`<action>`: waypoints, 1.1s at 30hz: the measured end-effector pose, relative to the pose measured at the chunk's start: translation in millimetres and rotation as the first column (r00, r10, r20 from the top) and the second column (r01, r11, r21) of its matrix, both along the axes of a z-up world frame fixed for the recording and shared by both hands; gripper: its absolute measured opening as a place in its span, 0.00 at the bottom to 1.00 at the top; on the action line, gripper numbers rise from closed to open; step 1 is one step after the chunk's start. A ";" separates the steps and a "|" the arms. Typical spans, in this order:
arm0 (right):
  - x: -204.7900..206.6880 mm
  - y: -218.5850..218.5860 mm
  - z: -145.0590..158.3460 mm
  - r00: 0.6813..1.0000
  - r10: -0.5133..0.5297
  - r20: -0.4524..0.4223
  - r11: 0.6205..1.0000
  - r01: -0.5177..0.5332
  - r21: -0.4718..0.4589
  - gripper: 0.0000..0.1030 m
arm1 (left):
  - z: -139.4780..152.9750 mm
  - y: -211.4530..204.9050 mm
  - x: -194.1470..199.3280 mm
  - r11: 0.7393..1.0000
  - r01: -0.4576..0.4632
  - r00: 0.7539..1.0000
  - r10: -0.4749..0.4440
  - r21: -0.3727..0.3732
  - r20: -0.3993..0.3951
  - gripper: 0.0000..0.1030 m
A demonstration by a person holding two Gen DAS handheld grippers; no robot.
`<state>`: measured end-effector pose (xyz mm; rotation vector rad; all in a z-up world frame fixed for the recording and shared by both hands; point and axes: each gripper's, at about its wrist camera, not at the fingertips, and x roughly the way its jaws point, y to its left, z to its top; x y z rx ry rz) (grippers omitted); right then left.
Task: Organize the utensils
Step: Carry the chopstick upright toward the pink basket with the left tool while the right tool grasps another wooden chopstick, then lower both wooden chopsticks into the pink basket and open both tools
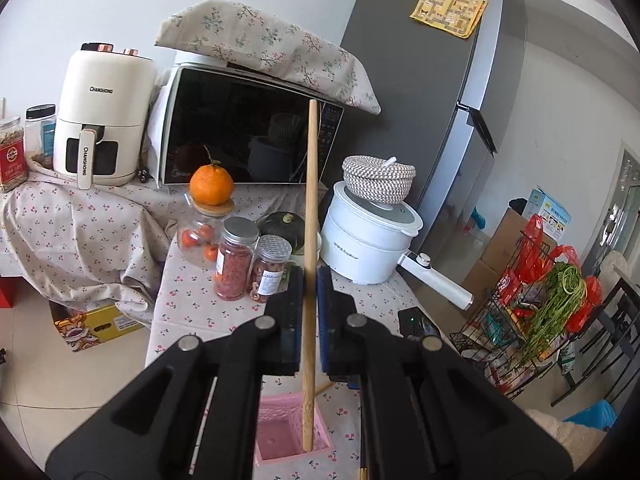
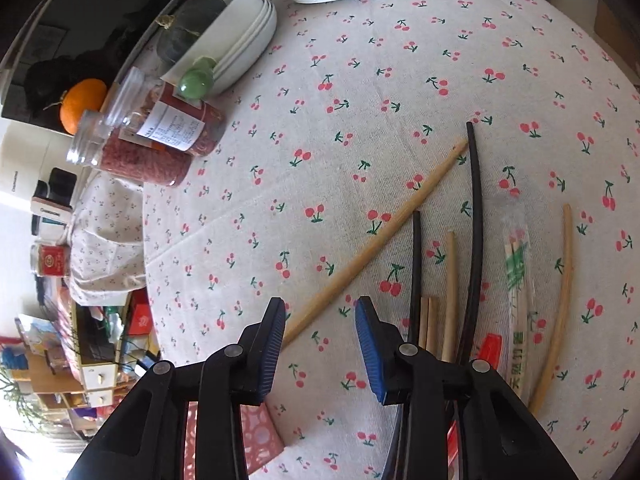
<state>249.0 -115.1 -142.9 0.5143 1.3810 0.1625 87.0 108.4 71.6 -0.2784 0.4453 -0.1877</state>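
Note:
My left gripper (image 1: 309,280) is shut on a wooden chopstick (image 1: 310,208) that stands upright, its lower end inside a pink basket (image 1: 280,438) on the cherry-print tablecloth. My right gripper (image 2: 320,312) is open and empty, low over the table. Just beyond it a wooden chopstick (image 2: 380,240) lies diagonally. To its right lie two black chopsticks (image 2: 474,220), more wooden ones (image 2: 450,280), a curved wooden one (image 2: 562,280) and a wrapped pair (image 2: 518,280). The pink basket's corner (image 2: 256,436) shows under the right gripper.
Behind the basket stand spice jars (image 1: 234,260), a jar with an orange (image 1: 211,184) on top, a white cooker (image 1: 370,236), a microwave (image 1: 248,140) and an air fryer (image 1: 102,116). Stacked white bowls (image 2: 244,36) sit at the far side. A wire rack (image 1: 520,300) stands to the right.

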 end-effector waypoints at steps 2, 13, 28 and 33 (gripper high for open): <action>10.0 8.4 -4.3 1.000 -0.014 -0.011 0.994 0.013 -0.109 0.34 | -4.2 7.0 1.7 1.000 -0.007 1.000 0.007 -0.029 0.000 0.07; 53.3 47.0 -6.8 0.998 -0.026 -0.066 0.919 -0.002 -0.394 0.17 | -9.3 6.4 0.7 0.999 -0.006 0.999 0.007 -0.036 0.052 0.07; 31.0 -43.6 53.1 0.943 -0.168 0.289 0.986 0.161 0.049 0.06 | -18.6 3.3 -3.3 0.999 0.005 0.993 0.000 -0.042 0.117 0.07; -19.5 -38.1 116.5 0.872 -0.086 0.482 0.996 0.089 0.016 0.06 | -23.1 -4.1 -7.4 1.000 0.016 0.994 -0.019 0.022 0.111 0.07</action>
